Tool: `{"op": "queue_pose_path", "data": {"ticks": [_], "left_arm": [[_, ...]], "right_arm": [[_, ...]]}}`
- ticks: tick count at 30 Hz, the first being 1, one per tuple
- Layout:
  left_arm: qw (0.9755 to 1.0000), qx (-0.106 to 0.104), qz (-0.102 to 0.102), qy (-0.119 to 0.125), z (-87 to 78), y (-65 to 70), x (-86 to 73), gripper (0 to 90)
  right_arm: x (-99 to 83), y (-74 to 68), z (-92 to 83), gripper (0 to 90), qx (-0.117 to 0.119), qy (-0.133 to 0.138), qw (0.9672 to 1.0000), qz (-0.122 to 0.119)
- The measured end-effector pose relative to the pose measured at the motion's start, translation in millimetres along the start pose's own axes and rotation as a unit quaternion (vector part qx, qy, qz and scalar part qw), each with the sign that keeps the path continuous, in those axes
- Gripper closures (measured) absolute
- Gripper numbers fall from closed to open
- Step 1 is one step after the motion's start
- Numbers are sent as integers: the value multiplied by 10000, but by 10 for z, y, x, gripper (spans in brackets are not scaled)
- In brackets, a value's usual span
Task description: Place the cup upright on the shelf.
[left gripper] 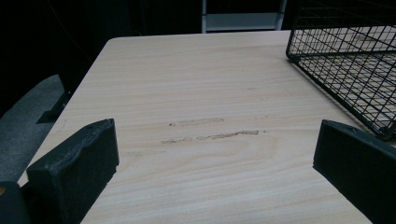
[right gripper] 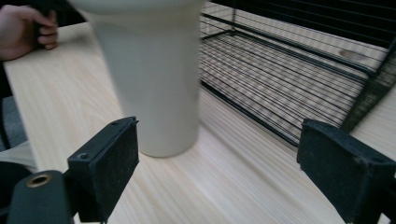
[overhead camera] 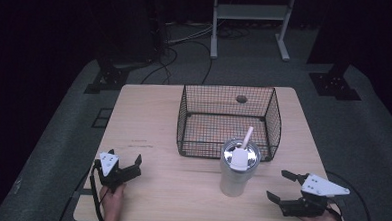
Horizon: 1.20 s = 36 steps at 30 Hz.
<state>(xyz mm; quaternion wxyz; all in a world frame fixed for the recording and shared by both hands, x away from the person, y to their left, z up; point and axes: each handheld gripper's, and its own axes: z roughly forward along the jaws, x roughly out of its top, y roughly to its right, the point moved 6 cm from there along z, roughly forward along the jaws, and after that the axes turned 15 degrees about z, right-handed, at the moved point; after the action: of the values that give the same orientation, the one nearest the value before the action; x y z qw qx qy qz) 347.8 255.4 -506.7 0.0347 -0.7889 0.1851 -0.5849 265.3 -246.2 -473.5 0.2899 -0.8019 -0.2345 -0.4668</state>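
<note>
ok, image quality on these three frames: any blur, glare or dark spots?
High view: the table is lit and sharp, its surroundings almost black, with a bright sheen on the tumbler lid. Left gripper view: sharp, even light on the wood, dim beyond the edge. Right gripper view: the tumbler and wire basket look smeared, as by motion, while the right gripper fingers stay crisp.

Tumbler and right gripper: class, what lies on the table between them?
Nothing; in the high view, only bare tabletop separates the tumbler from the open right gripper.
</note>
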Motion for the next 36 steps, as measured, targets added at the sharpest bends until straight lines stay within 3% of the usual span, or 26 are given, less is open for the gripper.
{"op": "queue_pose_path", "data": {"ticks": [8, 13, 23, 36], "left_arm": [[10000, -2, 14, -5, -2, 2, -1, 0], [10000, -6, 1, -8, 0, 0, -1, 0], [10000, -14, 32, -2, -1, 1, -1, 0], [10000, -16, 41, 13, -1, 6, 1, 0]], "right_arm": [[51, -222, 170, 112, 254, -171, 9992, -268], [94, -313, 261, 111, 361, -201, 9988, -281], [112, -378, 442, 80, 352, -273, 9985, -314], [195, -419, 671, 59, 430, -77, 9990, -102]]}}
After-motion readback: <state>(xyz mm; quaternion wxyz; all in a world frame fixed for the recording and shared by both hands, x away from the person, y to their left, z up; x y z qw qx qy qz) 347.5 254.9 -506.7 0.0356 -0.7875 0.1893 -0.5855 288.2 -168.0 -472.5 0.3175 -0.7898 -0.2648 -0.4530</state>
